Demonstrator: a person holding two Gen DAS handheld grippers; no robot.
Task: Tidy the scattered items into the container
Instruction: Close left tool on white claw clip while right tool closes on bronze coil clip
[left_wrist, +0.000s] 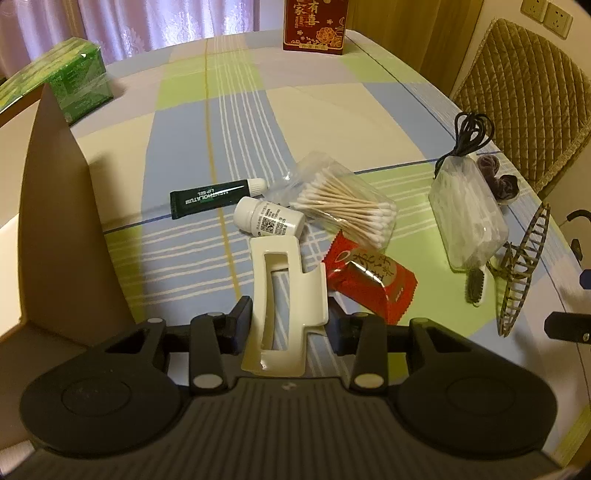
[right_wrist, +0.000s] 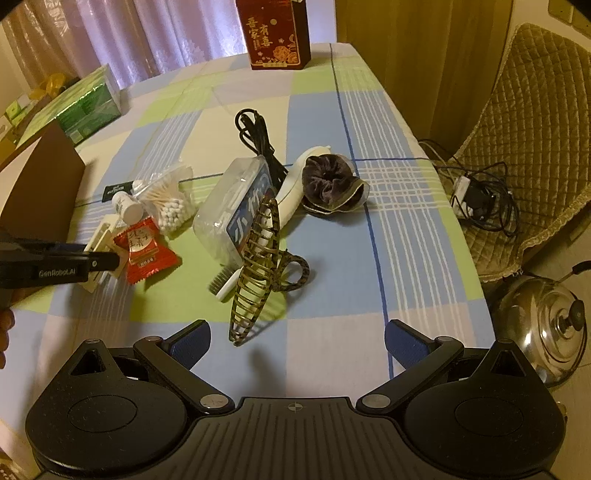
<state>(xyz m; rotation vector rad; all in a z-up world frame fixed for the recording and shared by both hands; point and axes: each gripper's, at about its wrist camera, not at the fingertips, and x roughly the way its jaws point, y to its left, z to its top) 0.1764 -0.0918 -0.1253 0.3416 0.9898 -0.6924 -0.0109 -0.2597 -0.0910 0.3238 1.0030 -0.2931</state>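
The left gripper (left_wrist: 290, 317) is clamped on a cream hair claw clip (left_wrist: 282, 306), held level just above the checked tablecloth (left_wrist: 236, 122). Beyond the clip lie a white pill bottle (left_wrist: 269, 220), a green lip-gel tube (left_wrist: 214, 197), a bag of cotton swabs (left_wrist: 343, 203) and a red snack packet (left_wrist: 369, 282). Left of the clip stands the brown cardboard box (left_wrist: 70, 229); its inside is hidden. The right gripper (right_wrist: 297, 345) hovers with jaws spread wide and empty, facing a tortoiseshell claw clip (right_wrist: 258, 266) right of the packet, beside a clear floss-pick case (right_wrist: 232, 210).
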